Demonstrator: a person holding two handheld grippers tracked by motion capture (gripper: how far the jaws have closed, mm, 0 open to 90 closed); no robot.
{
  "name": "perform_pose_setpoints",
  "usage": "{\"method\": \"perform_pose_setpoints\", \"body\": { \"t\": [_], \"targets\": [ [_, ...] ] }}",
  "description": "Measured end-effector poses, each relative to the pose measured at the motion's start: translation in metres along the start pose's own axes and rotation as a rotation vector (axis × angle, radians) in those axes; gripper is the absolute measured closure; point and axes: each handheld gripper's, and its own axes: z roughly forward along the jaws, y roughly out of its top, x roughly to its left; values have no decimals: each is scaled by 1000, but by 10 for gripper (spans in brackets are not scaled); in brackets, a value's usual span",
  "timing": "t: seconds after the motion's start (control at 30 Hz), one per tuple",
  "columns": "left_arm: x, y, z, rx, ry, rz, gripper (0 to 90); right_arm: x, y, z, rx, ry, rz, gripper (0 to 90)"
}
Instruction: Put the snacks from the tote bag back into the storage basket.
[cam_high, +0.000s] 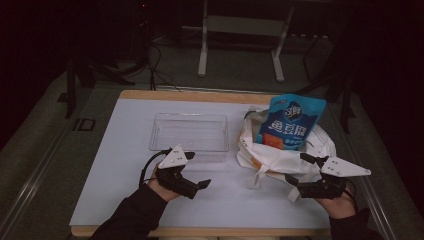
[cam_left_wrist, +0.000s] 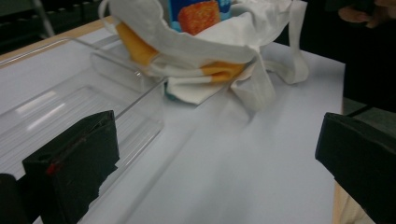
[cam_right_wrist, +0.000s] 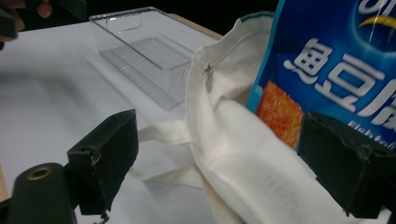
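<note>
Dark room behind; you work on a white table (cam_high: 125, 200) w/ a wood edge. The cloth bag (cam_high: 280, 155) hides the lower half of the blue snack pouch (cam_high: 290, 122). Pouch stands upright, long axis vertical, leaning back-right. Your right gripper (cam_right_wrist: 215, 168) is spread wide around the bag's near rim. Left gripper (cam_left_wrist: 215, 163) spread too, over bare table beside the clear tray (cam_high: 190, 132). Open room front-centre.

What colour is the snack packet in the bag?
Blue snack packet with an orange patch, clearest in the right gripper view.
</note>
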Motion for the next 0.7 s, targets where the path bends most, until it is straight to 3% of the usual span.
{"method": "perform_pose_setpoints", "body": {
  "t": [0.33,0.43,0.57,0.7],
  "targets": [
    [4,30,31,11,-51,30,0,-13,10,-3,-13,-8,-3,127],
    [7,37,38,12,-49,43,0,-18,11,-4,-15,-11,-2,127],
    [11,47,46,-27,-58,40,20,-22,12,-4,-9,-22,-4,127],
    [14,58,57,-16,-53,57,20,-29,13,-5,-13,-36,1,127]
  ]
}}
